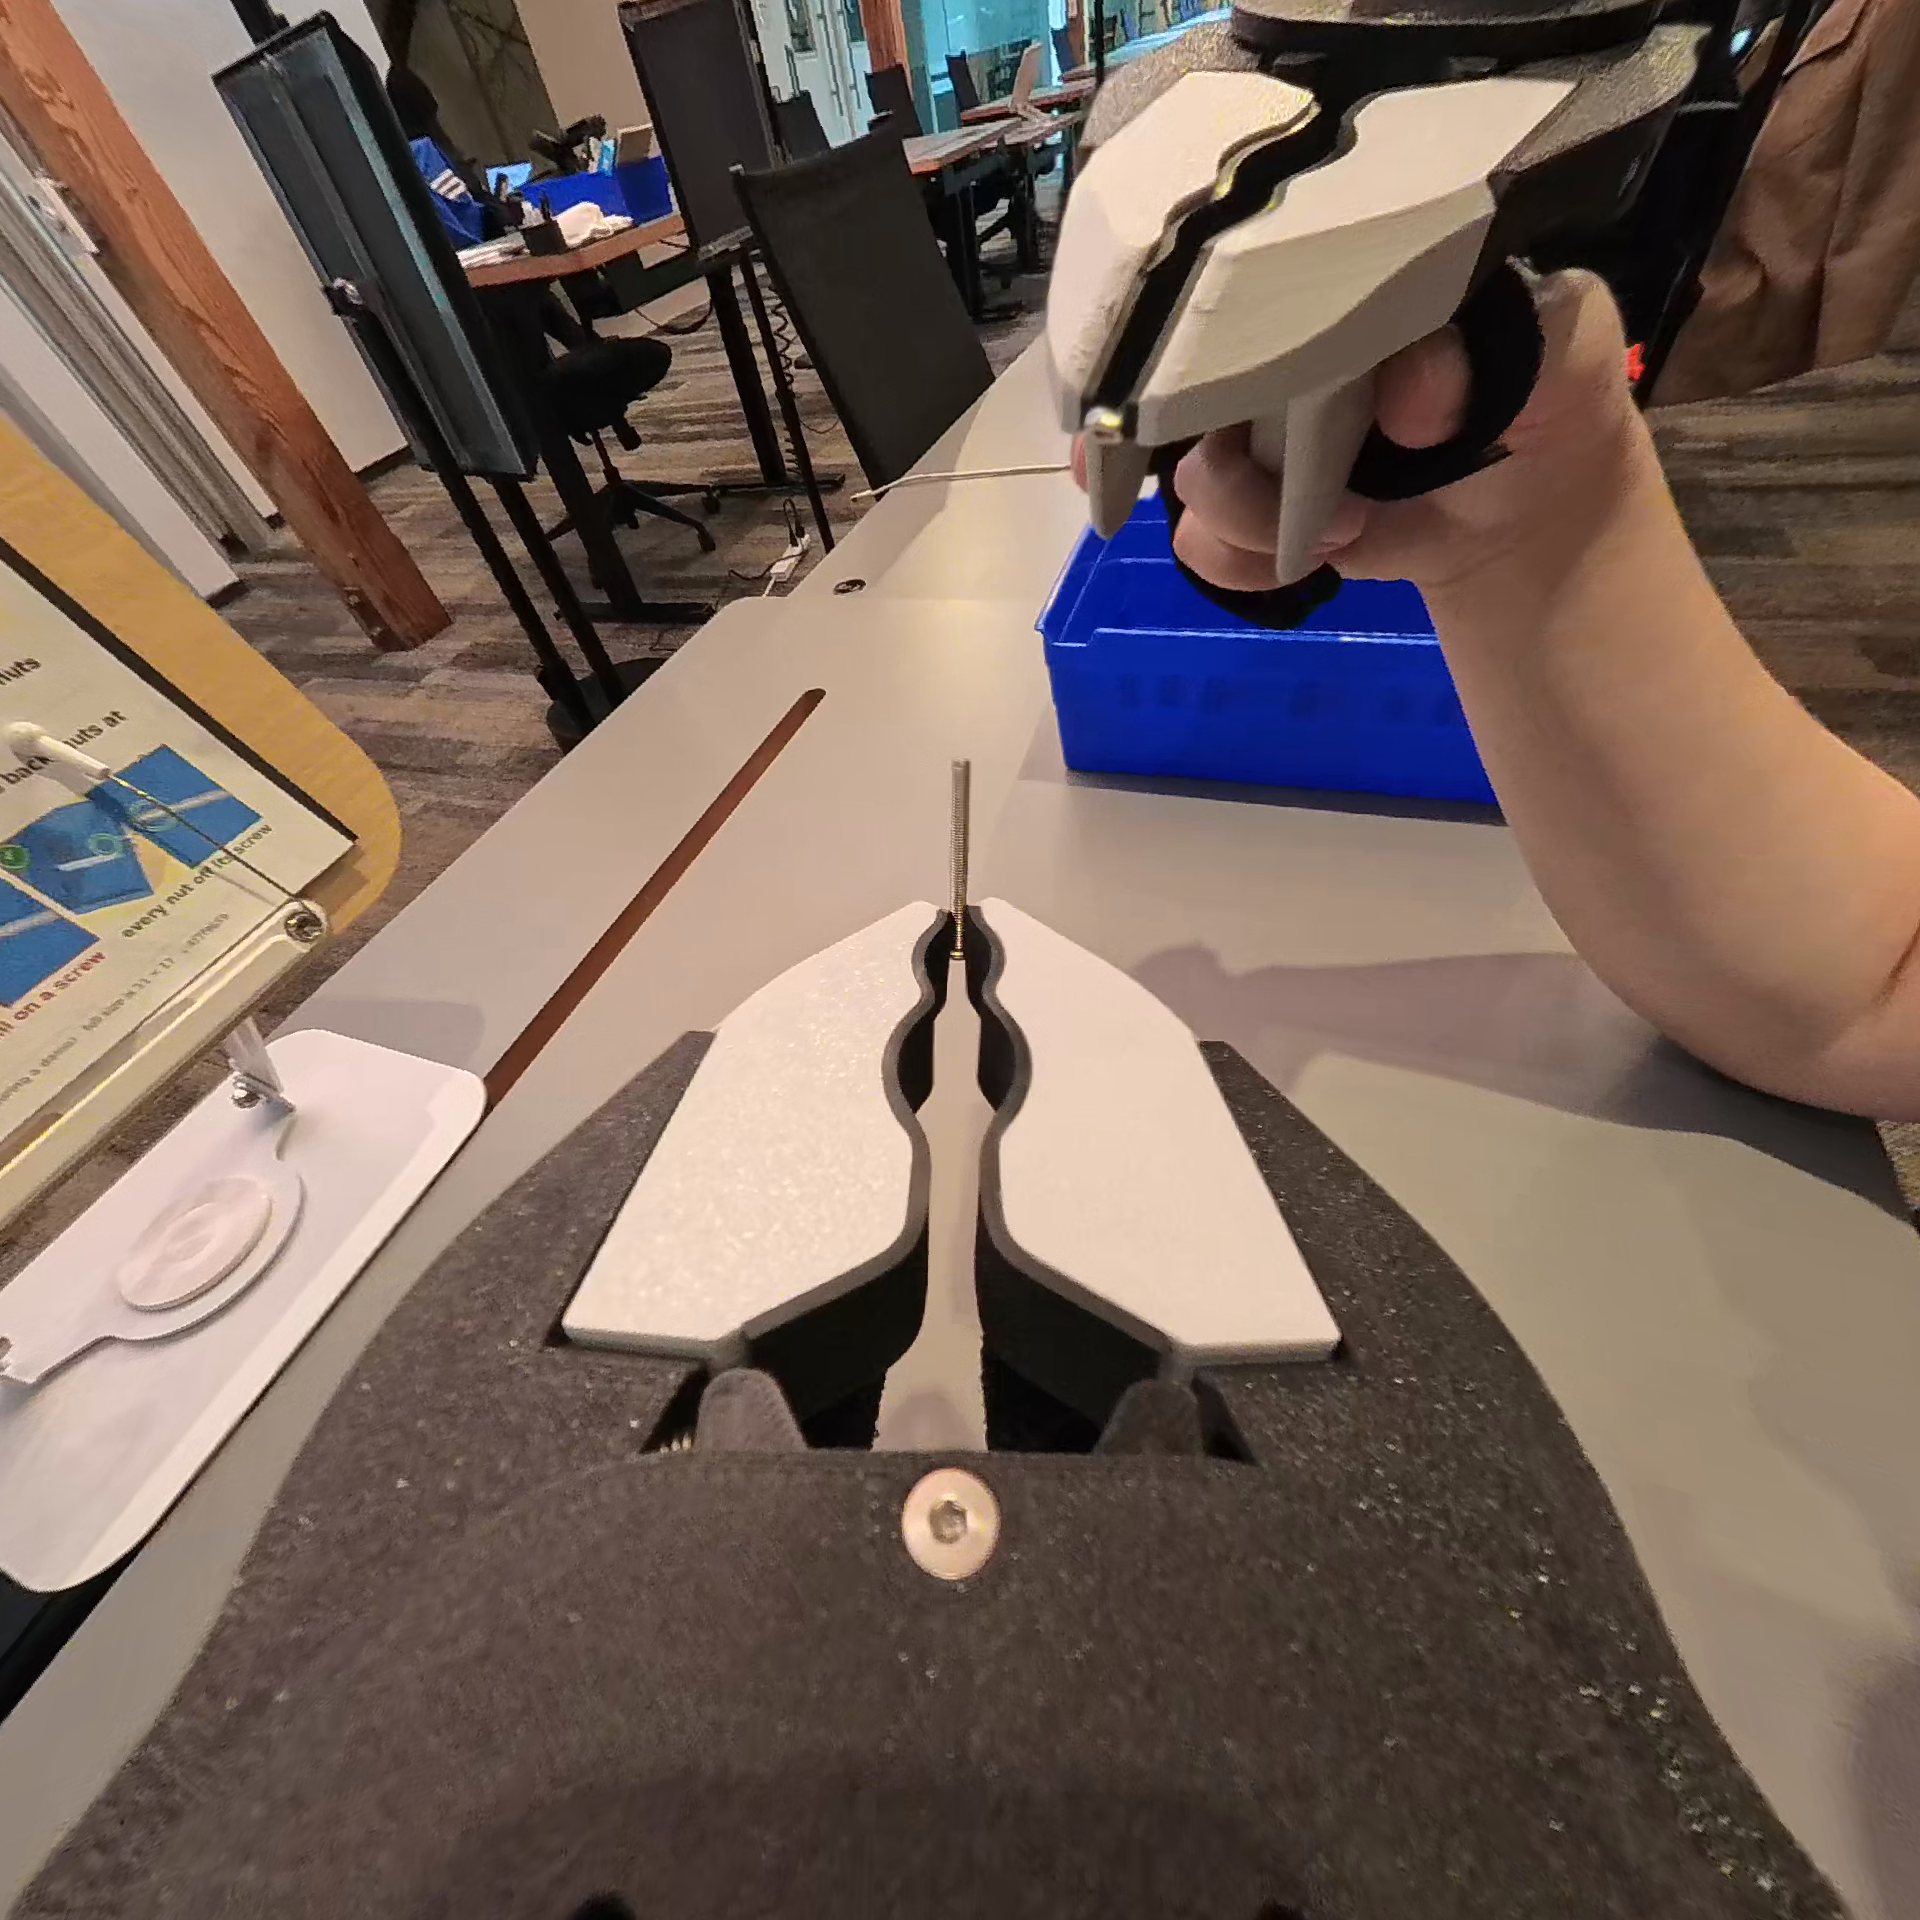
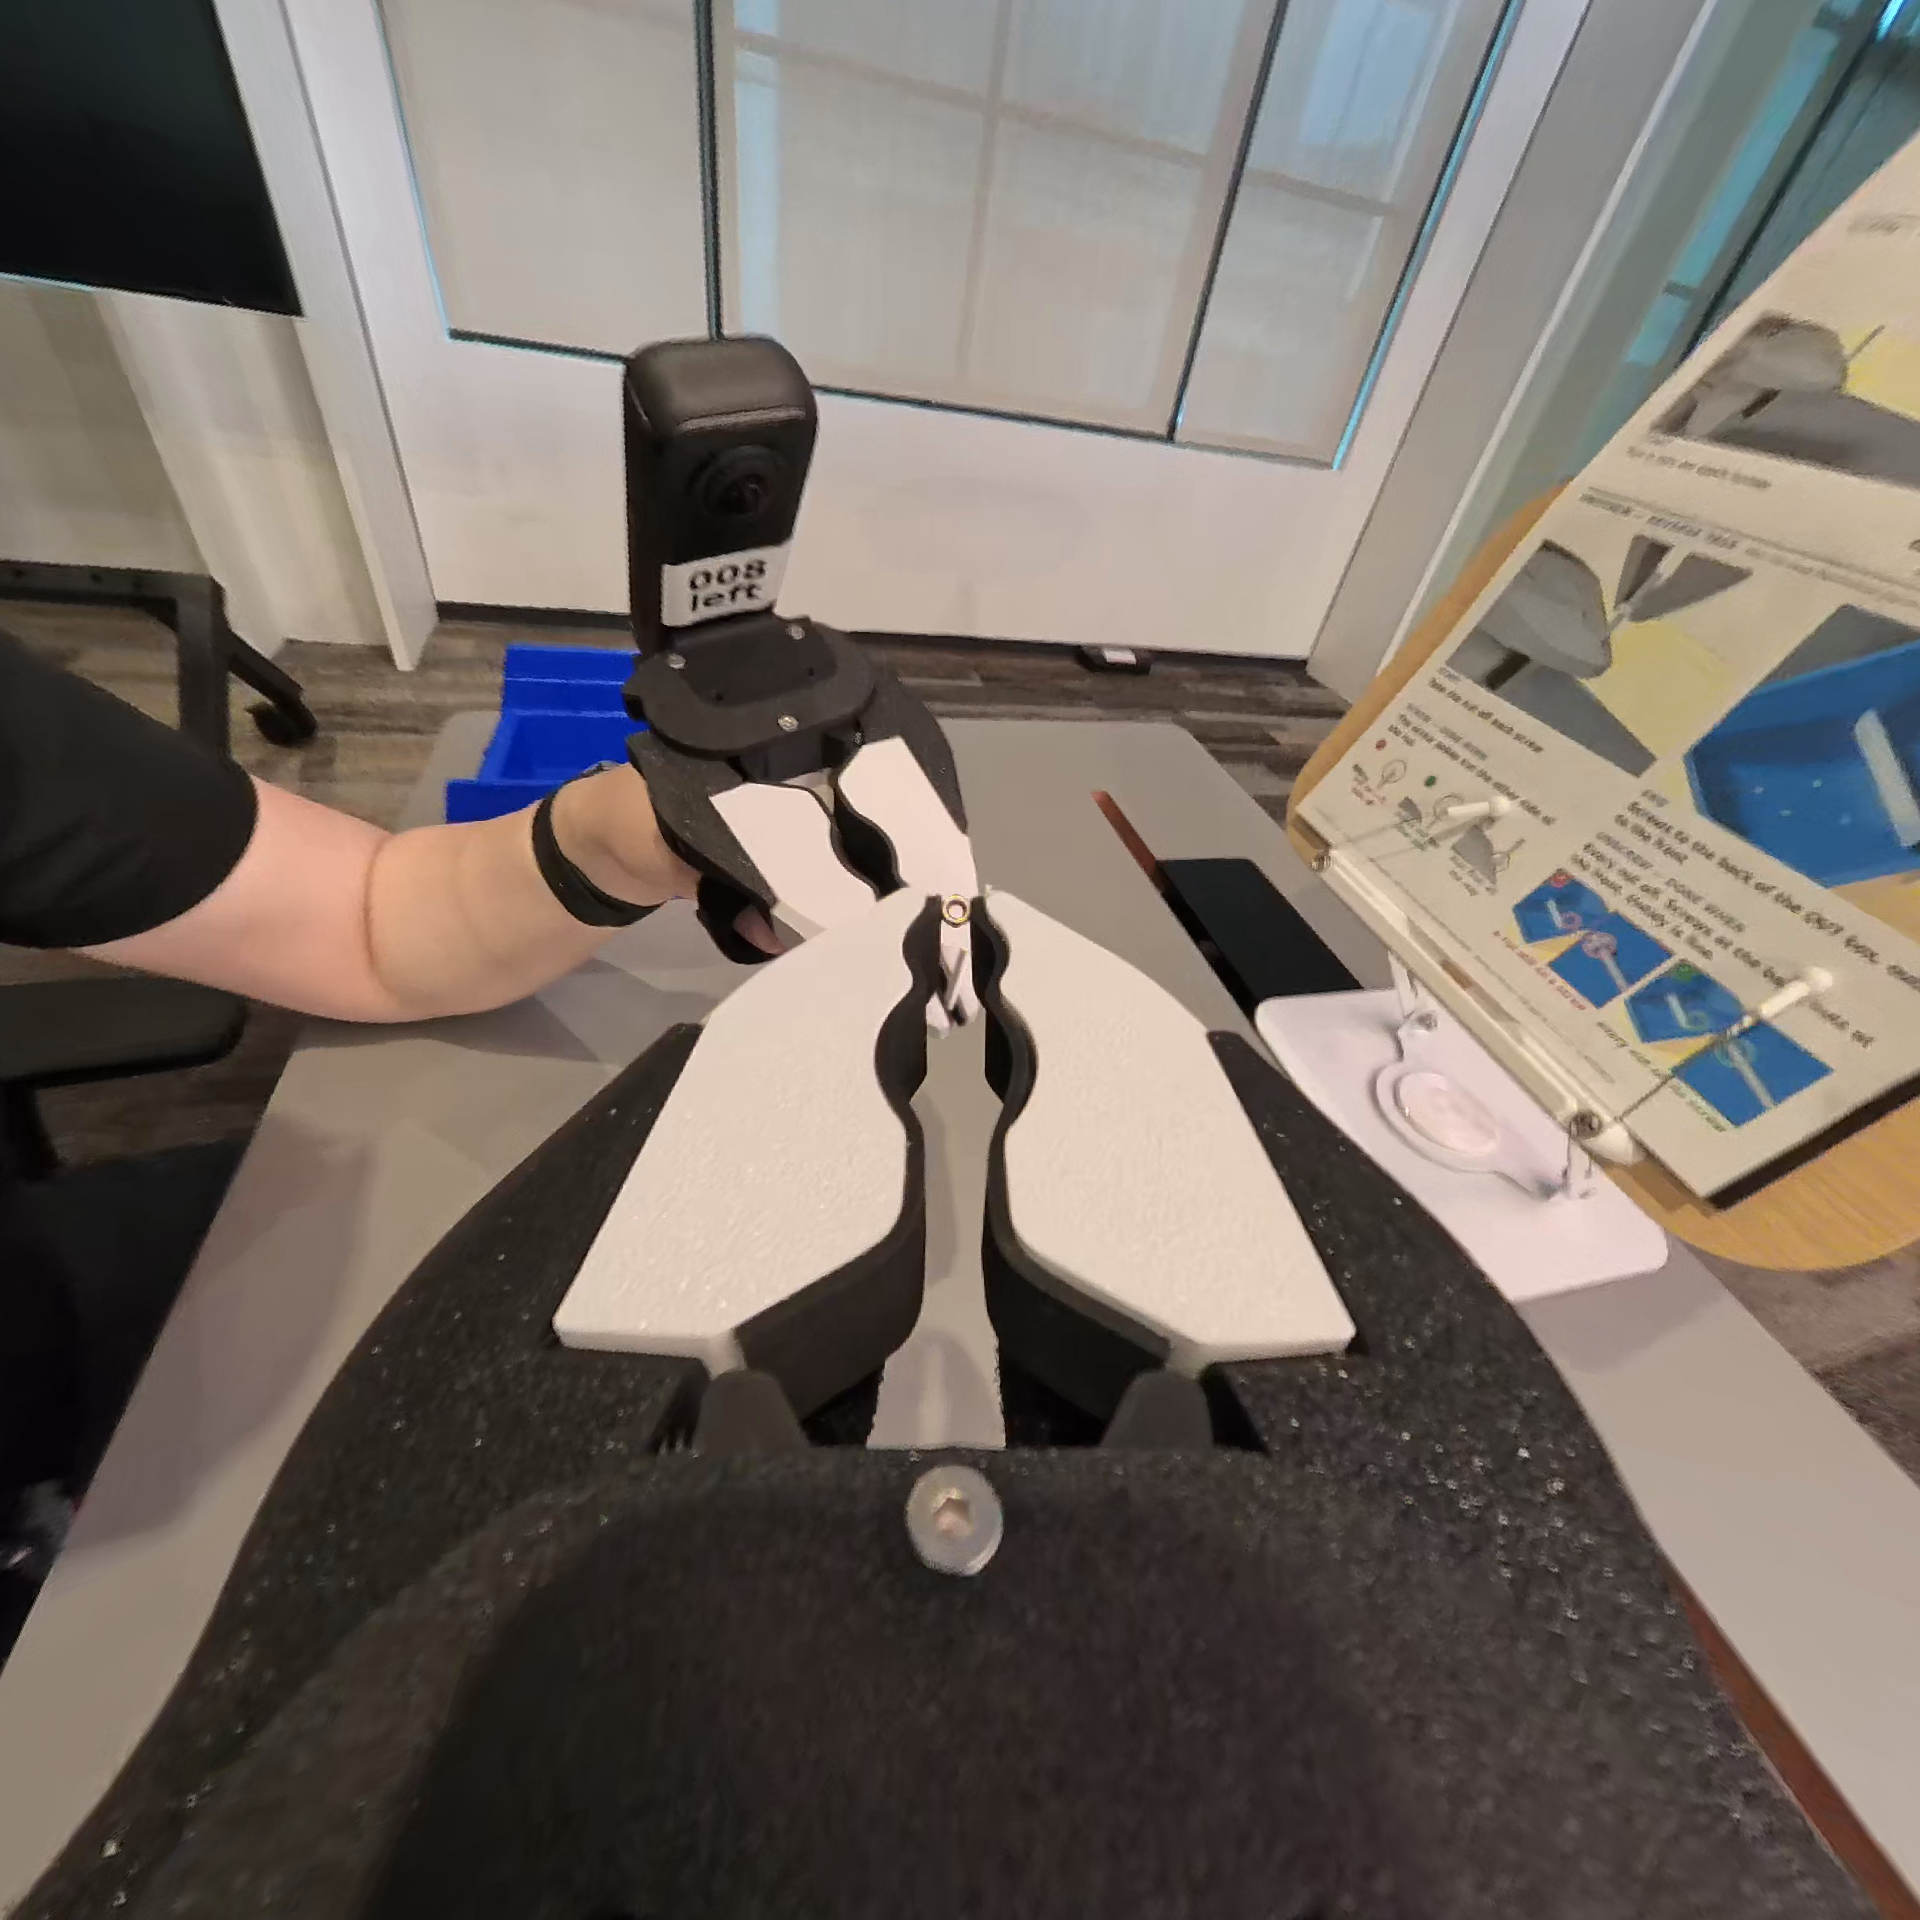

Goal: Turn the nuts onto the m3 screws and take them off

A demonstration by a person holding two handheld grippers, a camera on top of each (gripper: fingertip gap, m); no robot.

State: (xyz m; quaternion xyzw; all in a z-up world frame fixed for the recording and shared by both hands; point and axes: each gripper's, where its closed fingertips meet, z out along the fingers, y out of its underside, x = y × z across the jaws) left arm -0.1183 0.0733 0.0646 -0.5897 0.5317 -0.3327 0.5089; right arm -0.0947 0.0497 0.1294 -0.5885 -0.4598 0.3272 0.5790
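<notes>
My left gripper (image 1: 958,923) is shut on a thin threaded m3 screw (image 1: 958,831) that sticks out straight past its tips, above the grey table (image 1: 1195,935). My right gripper (image 2: 953,916) is shut on a small brass-coloured nut (image 2: 953,910) pinched at its very tips. In the left wrist view the right gripper (image 1: 1101,424), held by a hand, hangs above and to the right of the screw's end, apart from it, with the nut (image 1: 1103,419) at its tip. In the right wrist view the left gripper's fingers (image 2: 790,862) point at my right tips; the screw is hidden there.
A blue bin (image 1: 1247,707) stands on the table behind the screw and also shows in the right wrist view (image 2: 540,727). An instruction board (image 2: 1662,831) on a white stand base (image 2: 1455,1153) stands beside the grippers (image 1: 125,831). A long slot (image 1: 665,883) runs through the tabletop. Chairs and desks are farther back. The left gripper's tips are roughly 8 cm from the right gripper's.
</notes>
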